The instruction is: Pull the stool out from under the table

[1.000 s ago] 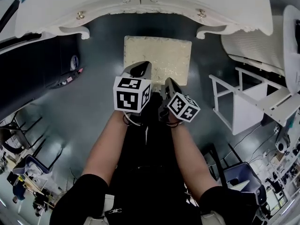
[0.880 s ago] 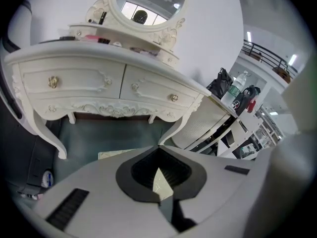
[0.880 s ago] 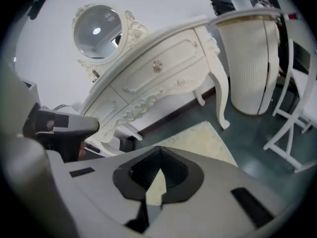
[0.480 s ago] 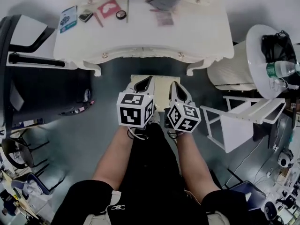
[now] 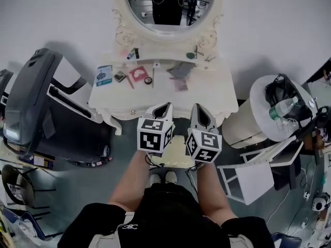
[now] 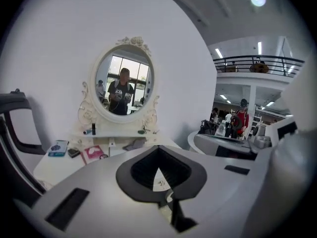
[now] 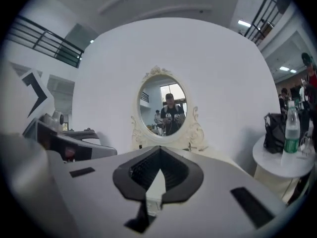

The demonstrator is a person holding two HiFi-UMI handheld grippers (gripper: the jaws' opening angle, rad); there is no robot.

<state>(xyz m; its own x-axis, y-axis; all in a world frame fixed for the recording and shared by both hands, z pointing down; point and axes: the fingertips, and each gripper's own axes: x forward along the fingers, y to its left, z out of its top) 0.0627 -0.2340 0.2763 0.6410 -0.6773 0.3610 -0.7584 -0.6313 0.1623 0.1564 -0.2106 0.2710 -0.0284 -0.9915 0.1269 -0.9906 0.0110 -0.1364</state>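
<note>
**Head view.** The white dressing table (image 5: 217, 99) stands against the wall, and its oval mirror (image 5: 168, 6) reflects the person. A blue packet (image 5: 104, 75), a pink card (image 5: 138, 74) and a grey cloth (image 5: 179, 70) lie on the tabletop. The stool (image 5: 176, 156) stands on the floor just in front of the dressing table. Its cream seat shows between the table's front edge and the person's shoes (image 5: 161, 178). The left gripper (image 5: 163, 108) and the right gripper (image 5: 199, 111) are side by side above the stool, with their tips over the table's front edge. A dark machine (image 5: 31, 107) stands left of the dressing table. To its right is a round side table (image 5: 258, 123) carrying a bottle (image 5: 282, 108) and a black bag (image 5: 279, 89).

**Left gripper view.** The left gripper (image 6: 158, 151) points toward the dressing table (image 6: 54, 165) and its mirror (image 6: 124, 86). Its jaws are closed tip to tip, with nothing held between them.

**Right gripper view.** The right gripper (image 7: 159, 151) faces the mirror (image 7: 168, 110). Its jaws are likewise pressed together and hold nothing. The bottle (image 7: 291, 128) and the black bag (image 7: 273, 133) appear to the right of the dressing table.
</note>
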